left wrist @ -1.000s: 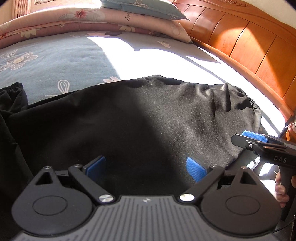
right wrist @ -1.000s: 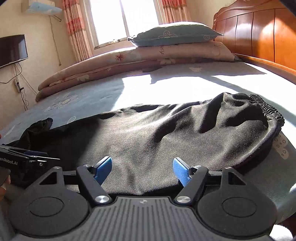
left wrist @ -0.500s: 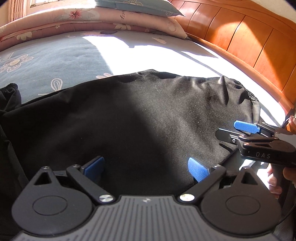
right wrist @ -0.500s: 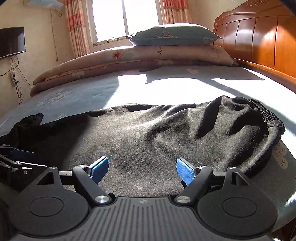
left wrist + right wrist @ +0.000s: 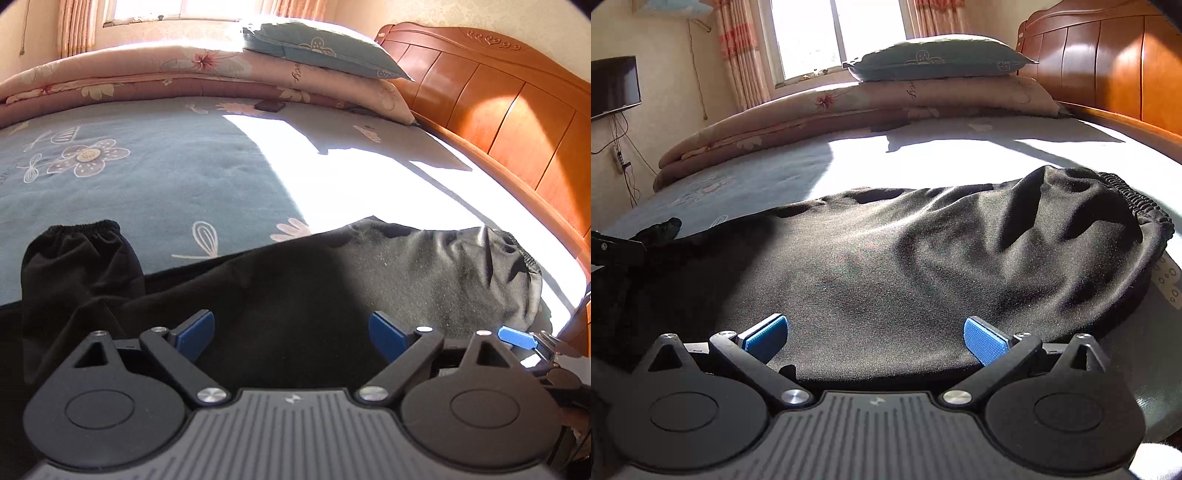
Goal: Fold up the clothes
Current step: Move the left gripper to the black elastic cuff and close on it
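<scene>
Nearest, the left gripper: blue pads spread, jaws closing, with nothing pinched. Black fabric lies beneath and ahead of the gap, but the pads don't press it. The right gripper is the same story: pads spread as wide as they go, jaws opening, cloth below the gap and not gripped. From the left wrist view the right gripper's blue tip shows at the lower right edge, just beside the garment's near right corner. From the right wrist view a black bit of the left gripper pokes in at the left edge.

Next out, the black trousers lie flat across the near edge of the bed, long axis left to right. The elastic waistband is at the right end, bunched and slightly raised, with several creases running toward it. A cuffed leg end sticks up at the left, gathered hem uppermost. The right half of the garment is in sunlight, the left half in shadow.

Beyond it, a blue-grey floral bedsheet carries a hard bright sun patch. Farther back a folded pink floral quilt has a teal pillow stacked on top. A wooden headboard runs along the right. At the back are a window with curtains, and a wall-mounted TV at far left.
</scene>
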Available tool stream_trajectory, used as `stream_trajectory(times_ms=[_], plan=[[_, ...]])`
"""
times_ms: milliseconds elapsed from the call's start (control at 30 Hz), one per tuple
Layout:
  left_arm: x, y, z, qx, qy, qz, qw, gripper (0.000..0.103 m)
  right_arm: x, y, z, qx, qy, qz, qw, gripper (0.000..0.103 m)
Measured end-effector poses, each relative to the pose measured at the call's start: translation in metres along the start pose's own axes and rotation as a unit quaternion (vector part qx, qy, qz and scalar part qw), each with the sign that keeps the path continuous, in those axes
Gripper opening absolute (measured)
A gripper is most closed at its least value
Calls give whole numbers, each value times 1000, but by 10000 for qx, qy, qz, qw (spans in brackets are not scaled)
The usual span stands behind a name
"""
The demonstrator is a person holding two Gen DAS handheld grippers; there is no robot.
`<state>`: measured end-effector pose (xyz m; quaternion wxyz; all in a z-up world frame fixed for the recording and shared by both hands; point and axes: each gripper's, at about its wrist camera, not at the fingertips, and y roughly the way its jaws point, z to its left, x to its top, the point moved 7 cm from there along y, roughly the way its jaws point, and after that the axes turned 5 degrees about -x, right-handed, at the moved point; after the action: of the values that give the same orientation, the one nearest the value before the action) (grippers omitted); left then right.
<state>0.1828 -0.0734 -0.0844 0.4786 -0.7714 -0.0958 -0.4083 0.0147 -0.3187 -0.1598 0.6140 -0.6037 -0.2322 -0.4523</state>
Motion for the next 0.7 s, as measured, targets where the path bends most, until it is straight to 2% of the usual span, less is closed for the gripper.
stream_trajectory(times_ms=[67, 133, 200, 267, 367, 467, 567, 700], plan=[[32, 9, 33, 380, -128, 224, 9989, 55, 3, -7, 4, 208, 53, -217, 9995, 103], [55, 26, 67, 739, -403, 550, 9949, 45, 8, -9, 11, 322, 40, -391, 9987, 103], [67, 50, 97, 955, -781, 954, 9878, 45, 11, -7, 16, 442, 59, -446, 9980, 103], [70, 73, 117, 1222, -912, 1260, 9802, 45, 13, -1, 19, 498, 37, -391, 9980, 103], [64, 101, 133, 1600, -1001, 1720, 9669, 44, 12, 5, 16, 482, 109, -268, 9984, 103], [53, 119, 138, 1703, -1183, 2001, 9576, 45, 12, 7, 7, 560, 402, -199, 9974, 103], [50, 128, 142, 1879, -1124, 2115, 9525, 52, 12, 11, -1, 581, 688, -92, 9959, 103], [54, 127, 140, 1870, -1042, 2153, 9528, 47, 12, 12, -2, 626, 759, -95, 9951, 103]])
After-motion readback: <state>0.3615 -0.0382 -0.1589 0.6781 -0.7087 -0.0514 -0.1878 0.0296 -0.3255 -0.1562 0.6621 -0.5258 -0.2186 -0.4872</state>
